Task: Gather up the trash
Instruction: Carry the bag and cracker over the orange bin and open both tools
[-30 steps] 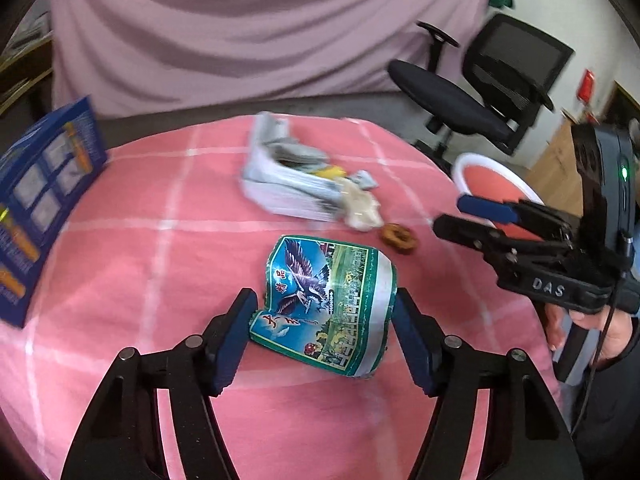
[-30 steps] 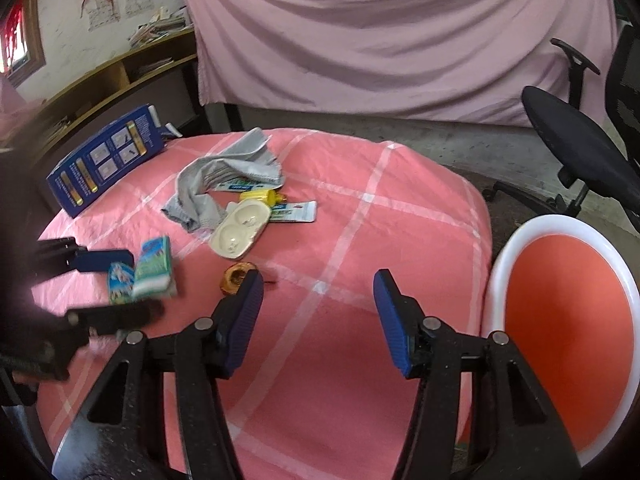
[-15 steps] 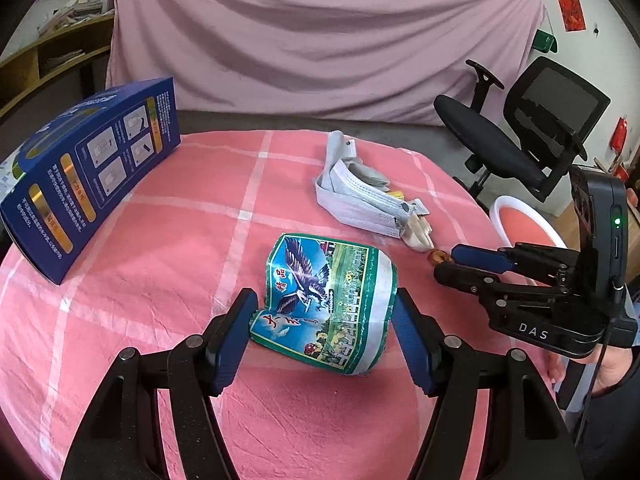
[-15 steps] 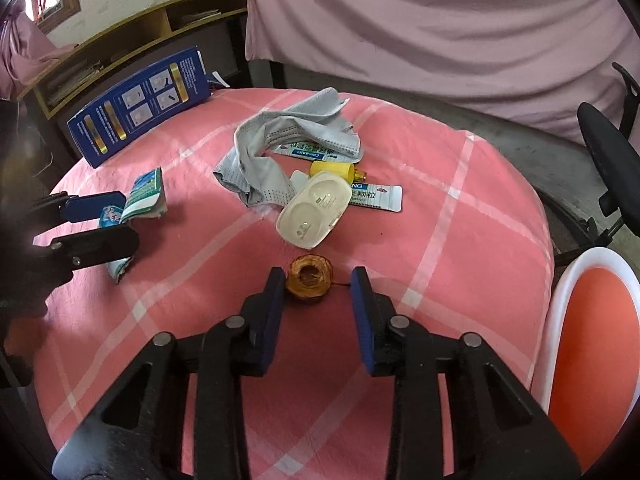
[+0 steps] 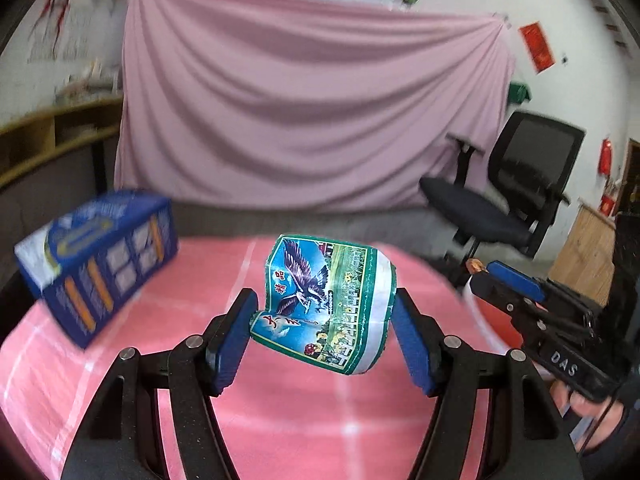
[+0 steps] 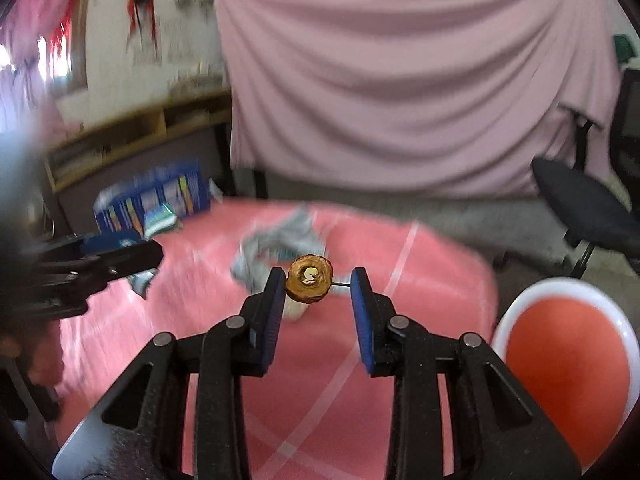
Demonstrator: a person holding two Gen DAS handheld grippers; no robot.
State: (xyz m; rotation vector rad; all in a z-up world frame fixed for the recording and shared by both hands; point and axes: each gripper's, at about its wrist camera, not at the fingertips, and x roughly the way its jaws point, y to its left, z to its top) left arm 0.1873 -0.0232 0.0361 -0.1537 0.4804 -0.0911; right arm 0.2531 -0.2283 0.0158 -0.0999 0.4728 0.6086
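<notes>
Two items are airborne: left gripper (image 5: 322, 326) clamps one printed packet (image 5: 326, 306); right gripper (image 6: 318, 294) pinches one brown ring (image 6: 310, 285) by ring and thin stem, clear of the pink table (image 6: 400, 360). Risk: the off-centre ring could slip out before reaching the single orange bin (image 6: 568, 364). Beyond lie one grey cloth (image 6: 280, 240) and one blue box (image 5: 96, 264).

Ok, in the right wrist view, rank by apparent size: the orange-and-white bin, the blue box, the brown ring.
1. orange-and-white bin, largest.
2. blue box, smaller, though it sits farther back and is blurred.
3. brown ring, smallest even though nearest the camera, between the right hand-held gripper pads.
</notes>
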